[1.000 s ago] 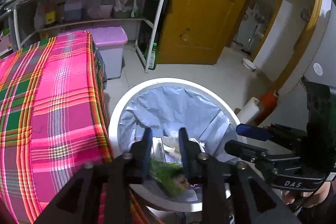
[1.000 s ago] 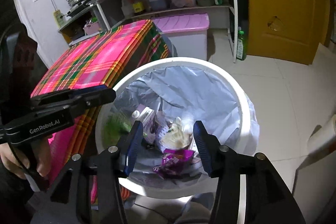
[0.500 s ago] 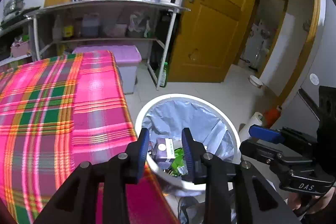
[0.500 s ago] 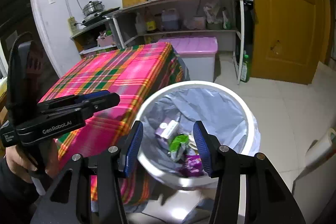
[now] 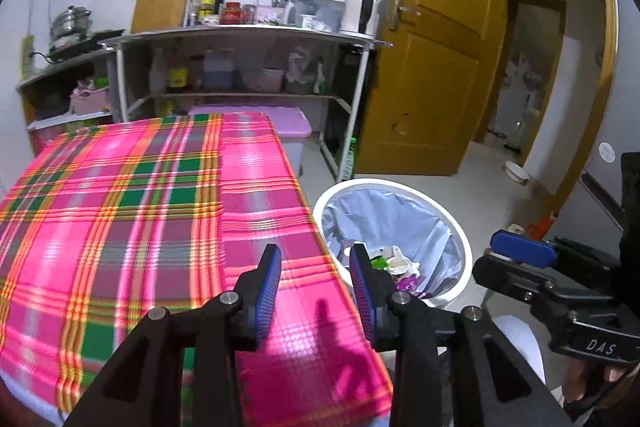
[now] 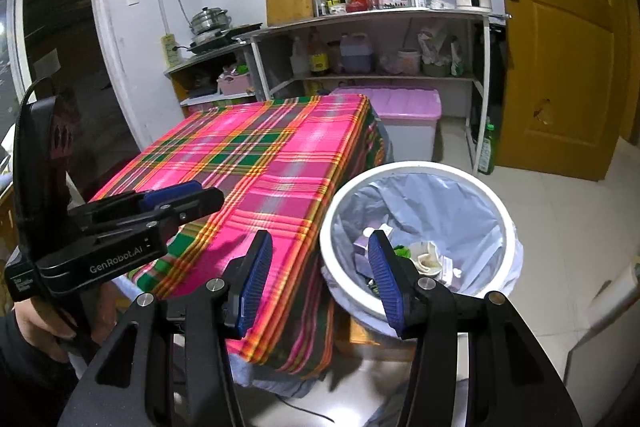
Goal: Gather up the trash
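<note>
two hand-held grippers hang empty above the corner of a table draped in pink plaid cloth (image 5: 160, 211), just beside the white bin (image 6: 505, 217) that sits on the floor at that corner. the left gripper (image 5: 316, 285) has its blue pads apart with nothing between them, over the cloth edge nearest the bin; the right gripper (image 6: 318, 277) stands released too, jaws wider, straddling the gap between cloth and bin rim. the trash (image 6: 430, 259), a heap of wrappers, cartons and crumpled paper too jumbled to count, lies inside the bin's pale liner (image 5: 394, 217), which is folded over the rim, likely to keep it from slipping in. one bin, one table, two grippers; no loose trash shows on the cloth, so the collecting looks finished or close to it. the bin stands close to the table, probably for a short carry
</note>
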`<act>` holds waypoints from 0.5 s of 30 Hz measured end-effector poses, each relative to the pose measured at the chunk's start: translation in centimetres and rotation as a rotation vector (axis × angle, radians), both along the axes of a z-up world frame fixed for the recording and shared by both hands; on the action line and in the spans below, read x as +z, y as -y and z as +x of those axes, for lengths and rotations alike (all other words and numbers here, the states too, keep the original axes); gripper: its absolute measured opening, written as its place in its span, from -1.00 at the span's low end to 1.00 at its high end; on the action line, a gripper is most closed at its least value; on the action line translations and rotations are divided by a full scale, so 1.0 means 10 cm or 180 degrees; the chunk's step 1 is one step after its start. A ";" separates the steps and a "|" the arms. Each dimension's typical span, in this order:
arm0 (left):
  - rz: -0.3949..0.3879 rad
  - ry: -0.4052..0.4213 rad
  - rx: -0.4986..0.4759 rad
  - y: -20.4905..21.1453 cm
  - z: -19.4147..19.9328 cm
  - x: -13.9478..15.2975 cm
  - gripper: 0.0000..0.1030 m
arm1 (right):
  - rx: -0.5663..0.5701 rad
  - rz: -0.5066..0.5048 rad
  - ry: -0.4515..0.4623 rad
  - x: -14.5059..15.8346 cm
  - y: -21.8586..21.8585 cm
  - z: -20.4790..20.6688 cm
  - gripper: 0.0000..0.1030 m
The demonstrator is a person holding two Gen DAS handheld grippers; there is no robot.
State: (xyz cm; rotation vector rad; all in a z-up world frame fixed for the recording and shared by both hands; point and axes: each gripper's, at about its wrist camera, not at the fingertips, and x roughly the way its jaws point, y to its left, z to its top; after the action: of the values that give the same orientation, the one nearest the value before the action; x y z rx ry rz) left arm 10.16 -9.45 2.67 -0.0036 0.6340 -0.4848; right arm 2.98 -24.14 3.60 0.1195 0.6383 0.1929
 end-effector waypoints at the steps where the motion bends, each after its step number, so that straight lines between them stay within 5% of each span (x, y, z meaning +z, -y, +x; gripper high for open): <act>1: 0.0004 0.0011 0.0020 -0.03 -0.04 0.01 -0.31 | 0.0017 -0.0003 0.0020 0.01 -0.03 -0.04 -0.01; 15: 0.0034 0.0115 0.0136 -0.25 -0.64 -0.02 -0.31 | 0.0160 -0.0182 0.0148 -0.03 -0.32 -0.44 0.06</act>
State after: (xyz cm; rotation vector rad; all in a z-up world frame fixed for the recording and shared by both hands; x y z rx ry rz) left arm 3.76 -6.98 2.50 0.0018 0.5999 -0.4393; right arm -1.43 -20.92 3.31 0.0439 0.6003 0.2252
